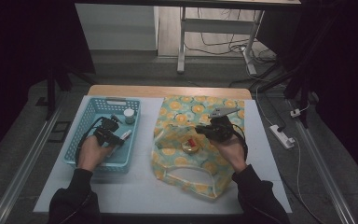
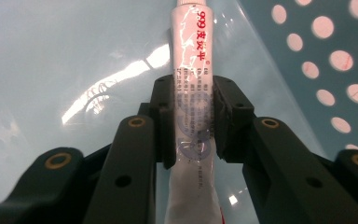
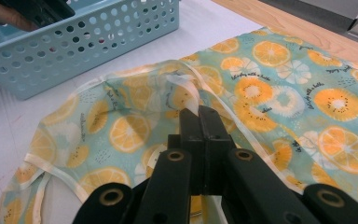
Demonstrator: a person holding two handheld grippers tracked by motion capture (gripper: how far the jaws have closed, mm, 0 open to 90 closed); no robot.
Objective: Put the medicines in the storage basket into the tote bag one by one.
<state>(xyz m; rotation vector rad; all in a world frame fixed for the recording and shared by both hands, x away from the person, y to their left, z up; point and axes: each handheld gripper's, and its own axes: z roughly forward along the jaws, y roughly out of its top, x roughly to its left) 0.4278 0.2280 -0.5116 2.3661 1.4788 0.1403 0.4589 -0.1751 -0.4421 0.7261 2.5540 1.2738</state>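
Observation:
A white ointment tube with red lettering lies on the floor of the light blue perforated basket. My left gripper reaches into that basket, its pads pressing the tube from both sides. In the high view this gripper sits at the basket's right half, with the tube at its tip. My right gripper has its jaws together on the raised rim of the orange-slice print bag. It holds the bag's mouth up. A small round thing with a red spot lies inside the bag.
A small white-capped jar stands at the basket's far side. The basket and bag lie side by side on a white mat over a wooden table. A power strip lies on the floor at the right.

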